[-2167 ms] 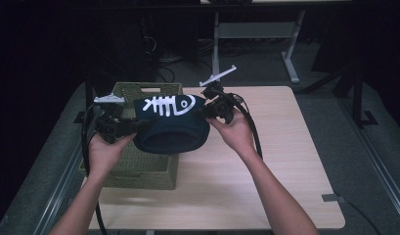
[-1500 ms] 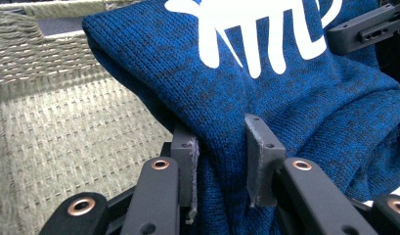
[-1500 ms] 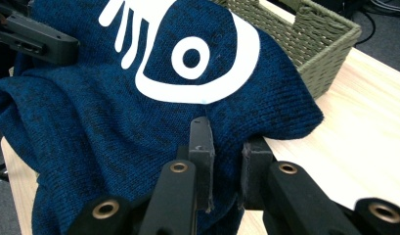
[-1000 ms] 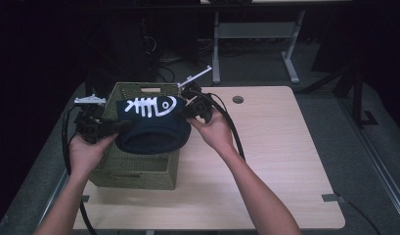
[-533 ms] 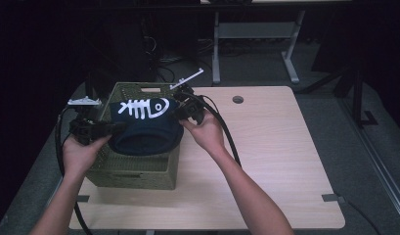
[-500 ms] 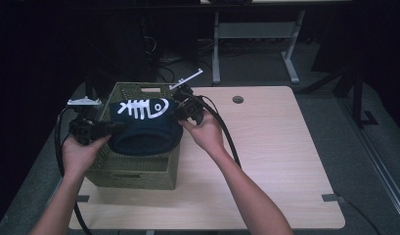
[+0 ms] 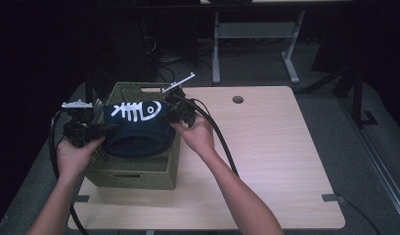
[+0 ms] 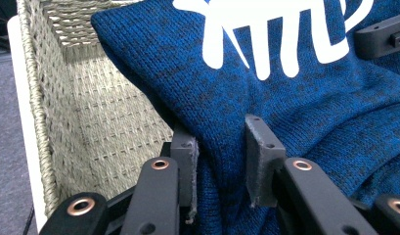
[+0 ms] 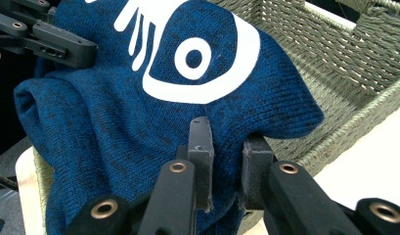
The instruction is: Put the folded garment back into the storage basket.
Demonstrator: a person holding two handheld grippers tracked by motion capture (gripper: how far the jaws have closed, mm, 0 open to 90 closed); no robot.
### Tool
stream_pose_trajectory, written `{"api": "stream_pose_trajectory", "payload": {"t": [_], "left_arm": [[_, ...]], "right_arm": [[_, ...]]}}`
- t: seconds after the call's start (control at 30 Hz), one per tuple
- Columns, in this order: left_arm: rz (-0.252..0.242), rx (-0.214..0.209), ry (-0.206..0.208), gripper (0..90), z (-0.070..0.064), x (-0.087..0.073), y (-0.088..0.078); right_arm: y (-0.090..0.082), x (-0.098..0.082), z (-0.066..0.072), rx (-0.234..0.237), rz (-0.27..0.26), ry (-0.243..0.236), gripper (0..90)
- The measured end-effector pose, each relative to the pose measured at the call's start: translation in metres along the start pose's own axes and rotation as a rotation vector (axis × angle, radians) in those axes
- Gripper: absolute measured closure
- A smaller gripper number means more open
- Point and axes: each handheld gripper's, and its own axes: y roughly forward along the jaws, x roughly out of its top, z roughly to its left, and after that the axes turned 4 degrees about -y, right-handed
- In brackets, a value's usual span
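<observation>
A folded dark-blue knitted sweater (image 7: 136, 128) with a white fish-skeleton print hangs over the open top of a green woven basket (image 7: 134, 171), its lower part dipping inside. My left gripper (image 7: 97, 131) is shut on the sweater's left edge; in the left gripper view the pads (image 8: 185, 161) pinch a fold of blue knit (image 8: 266, 88) beside the basket's inner wall (image 8: 90, 112). My right gripper (image 7: 174, 111) is shut on the sweater's right edge. The right gripper view has its pads (image 9: 201, 147) clamped on the cloth (image 9: 178, 88) above the basket rim (image 9: 344, 112).
The basket stands at the left end of a light wooden table (image 7: 266, 147) with a round cable hole (image 7: 237, 99). Black cables (image 7: 222, 142) trail from both grippers. Desk legs (image 7: 285, 54) and dark floor lie beyond the far edge.
Both grippers have carried the sweater leftward and down, from above the basket's right side to over its opening. Both grips stay shut on the cloth.
</observation>
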Motion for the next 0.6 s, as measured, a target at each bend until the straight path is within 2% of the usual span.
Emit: {"api": "stream_pose_trajectory", "payload": {"t": [0.27,0.6], "left_arm": [[-0.001,0.016,-0.015,69.4,0.006,-0.004,0.000],[0.009,0.032,-0.027,68.6,0.014,-0.008,0.003]], "right_arm": [[0.008,0.000,0.004,0.004,-0.006,-0.005,78.6],[0.019,-0.001,0.004,0.013,-0.006,0.014,78.1]]}}
